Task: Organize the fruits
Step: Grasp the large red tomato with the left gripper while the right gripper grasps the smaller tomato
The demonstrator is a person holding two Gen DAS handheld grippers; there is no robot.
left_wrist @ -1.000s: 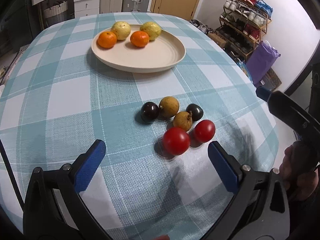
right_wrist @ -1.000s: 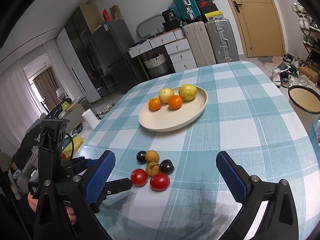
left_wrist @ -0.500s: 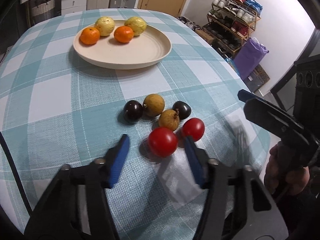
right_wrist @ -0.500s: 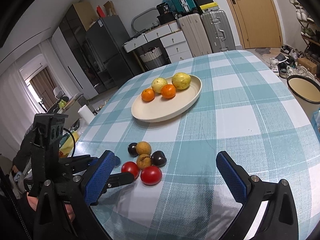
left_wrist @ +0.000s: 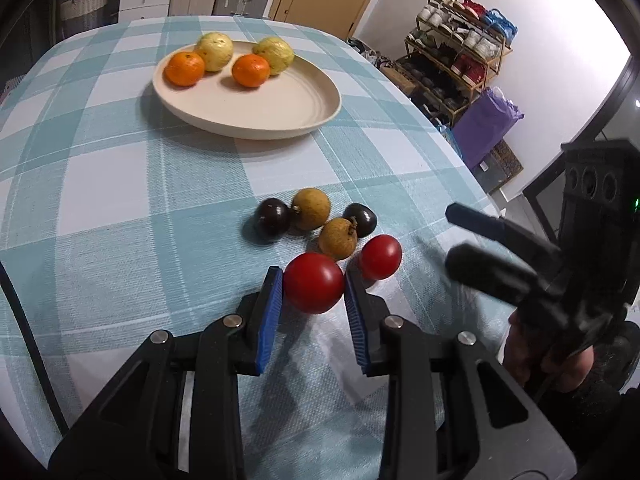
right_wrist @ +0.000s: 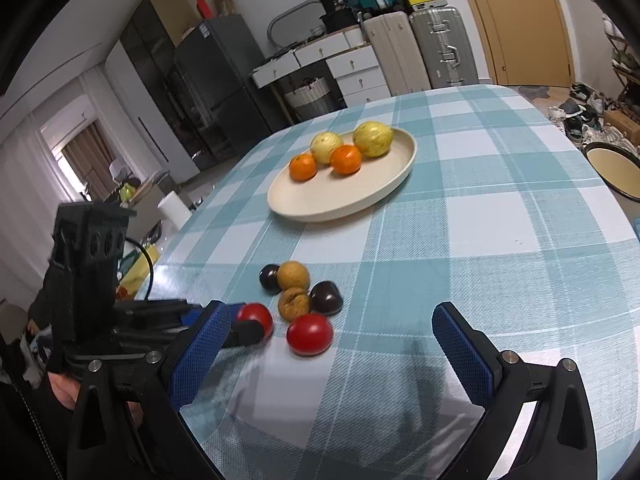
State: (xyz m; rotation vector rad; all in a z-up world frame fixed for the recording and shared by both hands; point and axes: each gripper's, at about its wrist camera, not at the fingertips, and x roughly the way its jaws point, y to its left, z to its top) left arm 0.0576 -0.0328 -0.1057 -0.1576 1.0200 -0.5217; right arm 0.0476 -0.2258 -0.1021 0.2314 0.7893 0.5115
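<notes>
Plate [left_wrist: 280, 116]: one, cream, far side of the table, bearing two oranges [left_wrist: 185, 68] and two yellow-green fruits [left_wrist: 216, 51].
Loose fruit: two dark plums [left_wrist: 273, 217], two brown longans [left_wrist: 311, 208], two red tomatoes [left_wrist: 381, 257], clustered on the near cloth.
Left claw [left_wrist: 314, 300]: just closing, blue pads clamped on the nearer tomato [left_wrist: 314, 288].
Right claw [right_wrist: 332, 360]: spread wide, holding nothing.
Table [left_wrist: 100, 200]: teal-and-white check cloth.
Room: drawers, suitcases, wooden door, shoe rack.

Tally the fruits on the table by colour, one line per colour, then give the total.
Red: 2
Dark purple: 2
Brown: 2
Orange: 2
Yellow-green: 2
Total: 10
</notes>
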